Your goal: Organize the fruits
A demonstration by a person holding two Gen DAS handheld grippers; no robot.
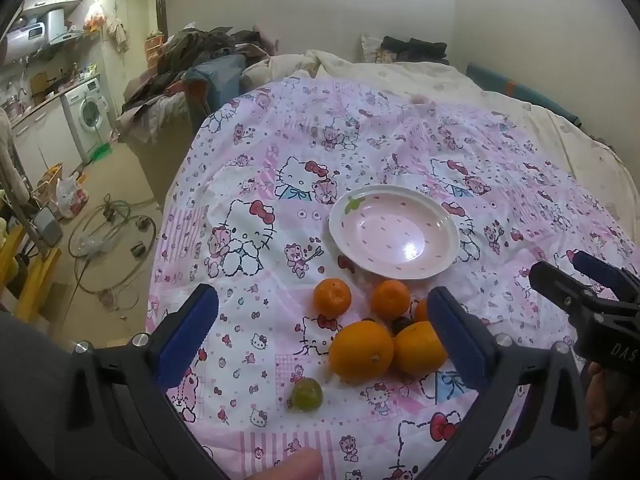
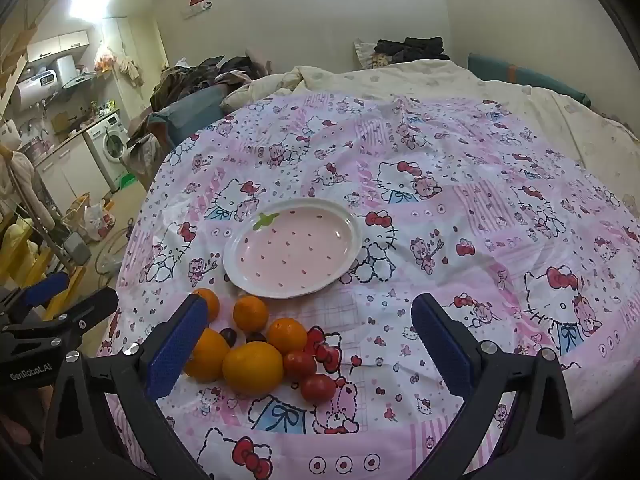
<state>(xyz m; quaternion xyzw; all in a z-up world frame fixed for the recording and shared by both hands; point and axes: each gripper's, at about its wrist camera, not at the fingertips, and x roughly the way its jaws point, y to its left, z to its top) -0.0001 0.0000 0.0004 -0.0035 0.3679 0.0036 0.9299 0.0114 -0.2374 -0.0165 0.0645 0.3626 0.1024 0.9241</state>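
**Both grippers wide open above the fruit, plate empty**

Left gripper (image 1: 323,344): blue ribbed pads spread fully apart, nothing between them, tilted down over the fruit pile. Right gripper (image 2: 310,350): same, pads spread wide, gripping nothing, tilted down, sitting right of the pile.

Shallow pink oval plate with white rim (image 2: 240,272), glossy glaze, dark-pink seed specks and a green leaf mark near the rim like a strawberry. It lies flat on the pink-and-white cartoon-cat print sheet (image 2: 460,216), which is thin, wrinkled fabric over a bed. In the right wrist view the plate's long axis runs lower-left to upper-right, with the leaf mark at the far-left side. Nothing is on it.

The fruit sits on the sheet just on the near side of the plate, clustered:
- two large smooth orange round fruits (image 2: 253,368), touching side by side, stem dimple visible on one in the left view
- three small mandarins (image 2: 251,313), duller pitted skin, nearest the plate rim
- two small glossy red tomatoes (image 2: 299,365), right edge of the cluster, close together
- two small dark grape-like fruits (image 2: 229,336), wedged between the oranges and mandarins
- one small round green fruit (image 1: 307,395), set apart on the near-left side, roundish, no clear axis

The fruits are all near-spherical, so I cannot tell their pointing direction.
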